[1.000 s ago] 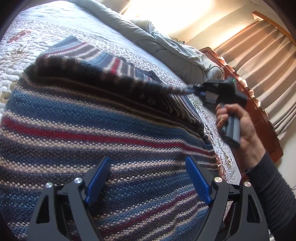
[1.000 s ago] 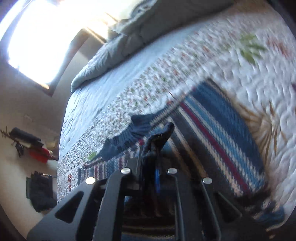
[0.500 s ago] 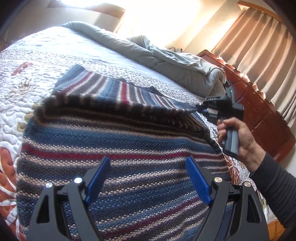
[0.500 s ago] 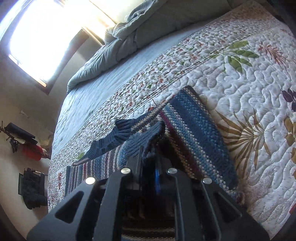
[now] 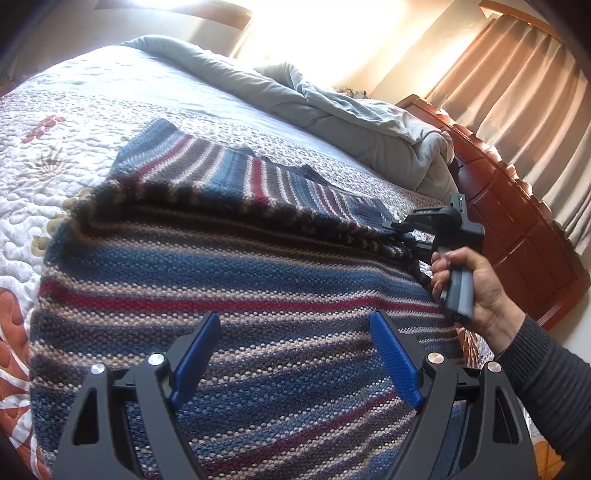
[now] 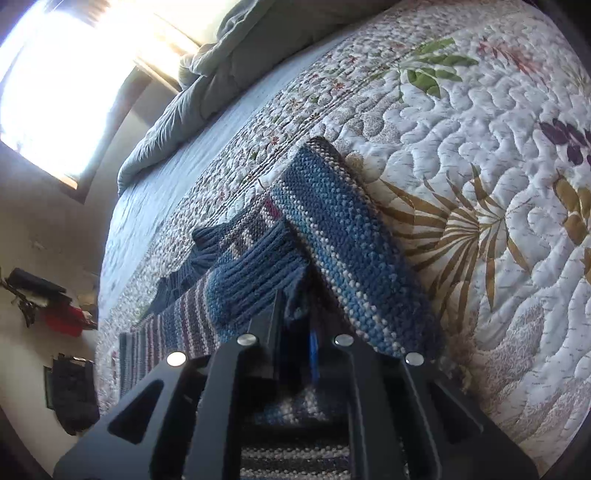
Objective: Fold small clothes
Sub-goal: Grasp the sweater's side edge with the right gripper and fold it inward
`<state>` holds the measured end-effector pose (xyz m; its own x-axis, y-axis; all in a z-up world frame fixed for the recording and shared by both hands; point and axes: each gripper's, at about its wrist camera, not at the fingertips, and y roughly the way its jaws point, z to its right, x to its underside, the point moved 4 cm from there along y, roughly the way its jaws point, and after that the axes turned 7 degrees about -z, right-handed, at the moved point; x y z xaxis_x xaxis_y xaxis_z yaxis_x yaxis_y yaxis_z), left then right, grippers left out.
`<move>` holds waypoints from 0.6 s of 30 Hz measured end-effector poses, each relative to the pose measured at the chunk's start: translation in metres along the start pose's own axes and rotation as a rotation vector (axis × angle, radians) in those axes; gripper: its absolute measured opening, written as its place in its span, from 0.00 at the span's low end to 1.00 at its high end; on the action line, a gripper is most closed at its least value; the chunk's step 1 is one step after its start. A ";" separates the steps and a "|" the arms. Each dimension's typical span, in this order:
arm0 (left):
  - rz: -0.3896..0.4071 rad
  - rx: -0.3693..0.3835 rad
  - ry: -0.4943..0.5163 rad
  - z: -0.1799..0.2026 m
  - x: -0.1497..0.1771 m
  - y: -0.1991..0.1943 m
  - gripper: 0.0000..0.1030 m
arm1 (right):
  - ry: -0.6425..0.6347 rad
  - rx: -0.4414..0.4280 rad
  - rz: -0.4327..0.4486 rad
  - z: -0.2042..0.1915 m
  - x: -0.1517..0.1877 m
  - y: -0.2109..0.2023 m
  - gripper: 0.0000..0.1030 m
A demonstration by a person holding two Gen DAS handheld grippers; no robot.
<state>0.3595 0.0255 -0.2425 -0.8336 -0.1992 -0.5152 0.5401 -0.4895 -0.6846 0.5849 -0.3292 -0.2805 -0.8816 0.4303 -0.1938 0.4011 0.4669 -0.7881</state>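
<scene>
Now your striped sweater (image 5: 229, 280) lies on the bed's quilt (image 5: 55, 122); your right tool (image 6: 295, 314) is opening with the blue cuff (image 6: 255, 280) between its jaws, your left tool (image 5: 291, 354) gapes empty.

Strong daylight enters from a window (image 6: 55, 81) at 10 o'clock in the right wrist view and at 12 o'clock in the left wrist view (image 5: 314, 33); both openings are blown out to white glare. The quilt (image 6: 461, 129) is brightly and evenly lit; the wall at 8 o'clock stays dim. The left claw (image 5: 295, 354) and right claw (image 6: 295, 306) appear as dark silhouettes. Fisheye distortion bends the bed's edges, and black vignetting fills the corners. Focus is sharp, without motion blur.
</scene>
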 end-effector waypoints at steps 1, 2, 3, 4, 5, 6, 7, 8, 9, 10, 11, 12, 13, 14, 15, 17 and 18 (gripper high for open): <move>-0.005 -0.001 0.000 0.001 -0.001 0.001 0.81 | 0.032 -0.024 -0.008 0.003 -0.002 0.000 0.15; -0.007 -0.001 -0.001 0.001 -0.001 0.002 0.81 | 0.050 -0.040 -0.016 0.004 -0.004 0.000 0.16; -0.009 -0.001 -0.002 0.001 0.000 0.003 0.81 | 0.060 -0.050 -0.023 0.005 -0.005 -0.001 0.16; -0.010 -0.002 -0.002 0.000 0.000 0.003 0.81 | 0.058 -0.050 -0.023 0.004 -0.006 -0.002 0.15; -0.010 -0.002 -0.002 0.000 0.001 0.004 0.81 | 0.035 -0.031 -0.022 0.003 -0.006 -0.004 0.08; -0.010 -0.001 -0.004 0.000 0.001 0.004 0.81 | 0.004 -0.001 -0.020 0.001 -0.006 -0.005 0.07; -0.010 -0.001 -0.005 0.000 0.001 0.004 0.81 | -0.051 0.048 -0.020 -0.003 -0.004 -0.005 0.07; -0.012 0.003 -0.007 0.000 0.002 0.005 0.81 | -0.102 0.083 -0.020 -0.008 -0.001 -0.004 0.07; -0.014 0.005 -0.008 0.000 0.002 0.005 0.81 | -0.152 0.100 -0.018 -0.013 0.000 -0.005 0.10; -0.016 0.006 -0.010 -0.001 0.002 0.006 0.81 | -0.164 0.094 -0.020 -0.016 -0.002 -0.005 0.13; -0.019 0.007 -0.011 -0.001 0.001 0.007 0.81 | -0.160 0.092 -0.019 -0.017 -0.006 -0.005 0.19; -0.022 0.007 -0.010 -0.001 0.002 0.008 0.81 | -0.153 0.095 -0.012 -0.017 -0.010 -0.004 0.34; -0.024 0.006 -0.008 -0.001 0.002 0.008 0.81 | -0.145 0.100 -0.003 -0.019 -0.017 -0.003 0.39; -0.026 0.005 -0.007 -0.001 0.002 0.009 0.81 | -0.147 0.102 -0.004 -0.021 -0.023 -0.001 0.41; -0.028 0.005 -0.006 -0.002 0.002 0.010 0.81 | -0.158 0.100 -0.014 -0.026 -0.030 0.005 0.41; -0.033 0.003 -0.003 -0.002 0.003 0.012 0.81 | -0.179 0.092 -0.042 -0.032 -0.036 0.015 0.47; -0.034 0.002 -0.003 -0.002 0.003 0.013 0.81 | -0.196 0.110 -0.067 -0.035 -0.037 0.023 0.47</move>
<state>0.3642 0.0203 -0.2534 -0.8516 -0.1849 -0.4904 0.5115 -0.4974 -0.7007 0.6358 -0.3070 -0.2710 -0.9411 0.2381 -0.2401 0.3200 0.3975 -0.8600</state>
